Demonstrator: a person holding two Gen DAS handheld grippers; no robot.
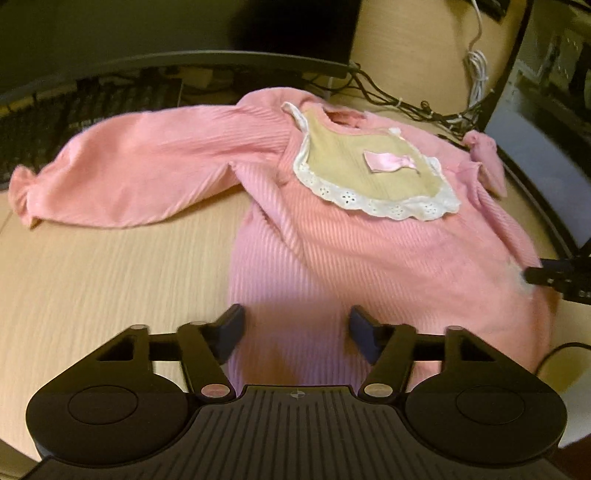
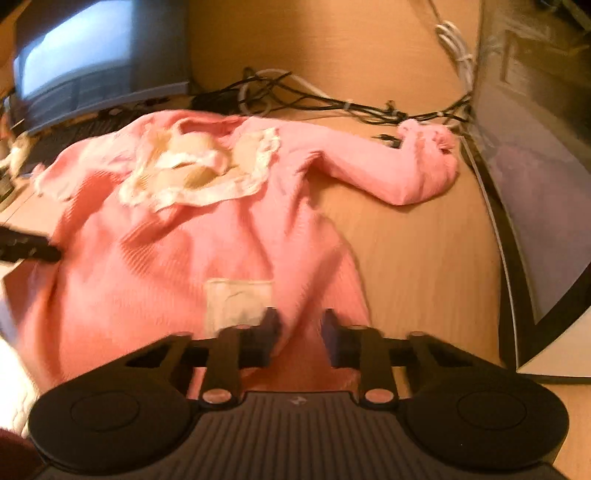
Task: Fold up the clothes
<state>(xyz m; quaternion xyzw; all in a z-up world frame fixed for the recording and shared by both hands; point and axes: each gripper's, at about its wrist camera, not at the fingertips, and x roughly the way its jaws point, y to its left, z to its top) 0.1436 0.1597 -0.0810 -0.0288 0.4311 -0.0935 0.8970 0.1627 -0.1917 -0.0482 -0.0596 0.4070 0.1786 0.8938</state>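
Note:
A pink ribbed child's sweater (image 1: 332, 251) with a beige lace-edged bib (image 1: 369, 173) lies front up on the wooden desk (image 1: 92, 277). Its left sleeve (image 1: 129, 177) stretches out to the left. My left gripper (image 1: 295, 332) is open, its fingers astride the sweater's lower hem. My right gripper (image 2: 299, 332) is open too, with pink hem fabric between its fingers; it shows at the right edge of the left wrist view (image 1: 554, 280). In the right wrist view the sweater (image 2: 184, 240) is blurred, its right sleeve (image 2: 399, 173) bent toward the cables, and a white label (image 2: 236, 302) shows.
A black keyboard (image 1: 74, 110) lies behind the left sleeve. A monitor (image 1: 147, 29) stands at the back, a second screen (image 2: 535, 184) on the right. Tangled cables (image 2: 314, 99) lie behind the collar. Bare desk (image 2: 424, 258) lies right of the sweater.

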